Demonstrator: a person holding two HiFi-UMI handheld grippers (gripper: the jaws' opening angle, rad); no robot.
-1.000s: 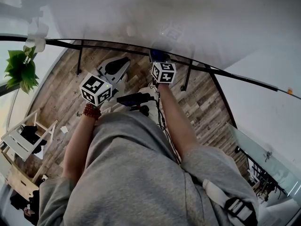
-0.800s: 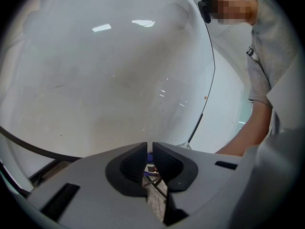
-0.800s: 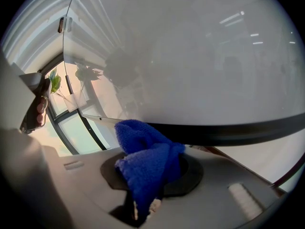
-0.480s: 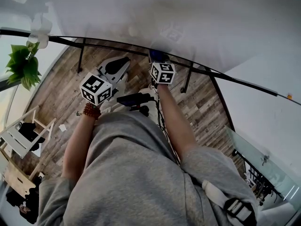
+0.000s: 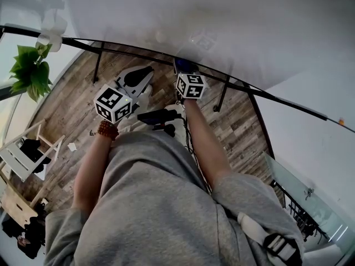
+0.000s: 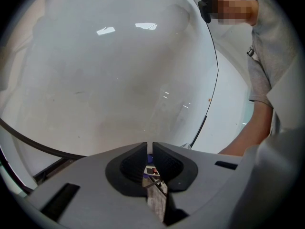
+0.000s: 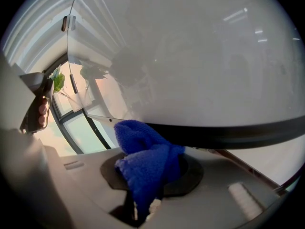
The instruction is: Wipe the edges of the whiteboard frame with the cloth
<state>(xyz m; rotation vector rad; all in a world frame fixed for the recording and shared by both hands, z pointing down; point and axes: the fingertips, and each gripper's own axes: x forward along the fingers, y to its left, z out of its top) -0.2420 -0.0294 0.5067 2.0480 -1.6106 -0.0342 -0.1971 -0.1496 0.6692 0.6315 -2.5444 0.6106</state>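
A large whiteboard (image 5: 222, 21) with a thin black frame (image 5: 138, 54) stands in front of me. My right gripper (image 5: 186, 66) is shut on a blue cloth (image 7: 145, 159), and the cloth presses against the board's black bottom edge (image 7: 228, 135). In the head view the cloth (image 5: 184, 65) shows as a blue patch just past the marker cube, right on the frame. My left gripper (image 6: 149, 152) is shut with nothing between its jaws and points at the white board surface (image 6: 109, 80), held lower and left of the right one (image 5: 113, 104).
Black stand legs (image 5: 223, 96) run down from the board to a wood plank floor (image 5: 72, 110). A green plant (image 5: 30, 73) hangs at the left. White chairs (image 5: 25, 154) stand at the lower left. A white and black device (image 5: 135, 79) lies on the floor under the board.
The right gripper with the cloth has slid slightly left and up along the bottom frame edge. The left gripper has barely moved.
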